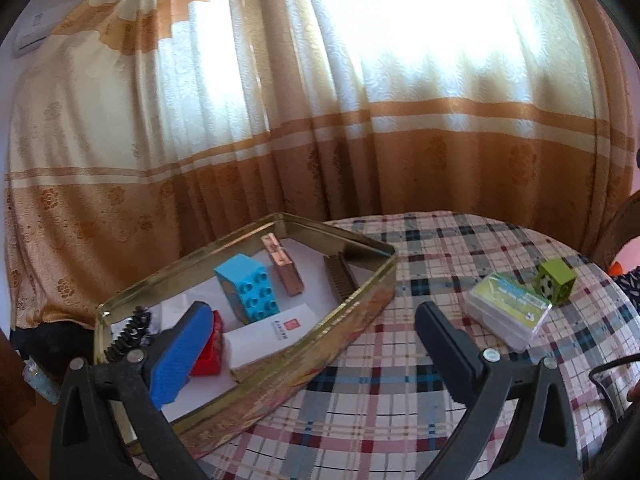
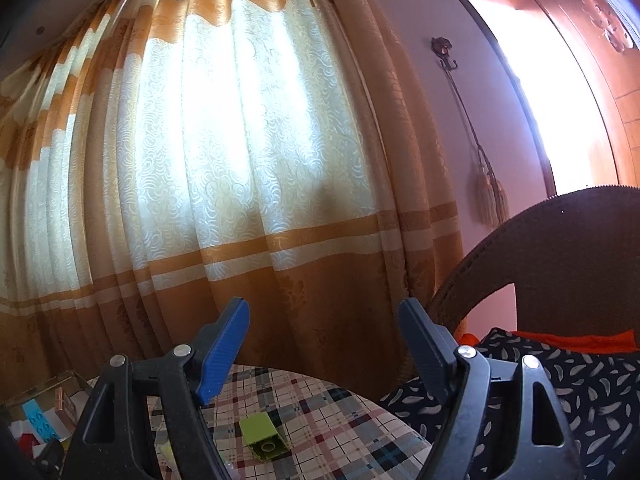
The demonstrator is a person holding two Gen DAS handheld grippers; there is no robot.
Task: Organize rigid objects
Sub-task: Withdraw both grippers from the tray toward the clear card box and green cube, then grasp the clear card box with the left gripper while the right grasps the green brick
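My left claw (image 1: pixel 308 340) stands wide with nothing between its fingers — the blue-padded finger (image 1: pixel 180 356) hangs over the near corner of the gold tin (image 1: pixel 360 292), the other finger over the plaid cloth of the surface (image 1: pixel 400 392) just outside the tin's wall. Inside the tin I can see a light blue studded brick (image 1: pixel 248 292) standing near the middle, a copper-brown block (image 1: pixel 286 270) leaning just behind it, a dark ribbed piece (image 1: pixel 340 278) along the far right wall, a white card with a red mark (image 1: pixel 272 332) lying flat in front, a red brick (image 1: pixel 210 350) partly hidden behind my blue pad, and a black coiled thing (image 1: pixel 130 332) in the near left corner. Out on the cloth, well apart from the tin, lie a clear flat case with a green label (image 1: pixel 508 312) and, just behind it and touching or nearly so, a green cube (image 1: pixel 556 280) with a football picture on one face. My right claw (image 2: pixel 324 344) is also wide and holds nothing; it points level toward the orange and cream curtain (image 2: pixel 240 160), with the green cube (image 2: pixel 264 436) low on the cloth between its fingers in the view. A woven chair back (image 2: pixel 560 248) rises on the right.
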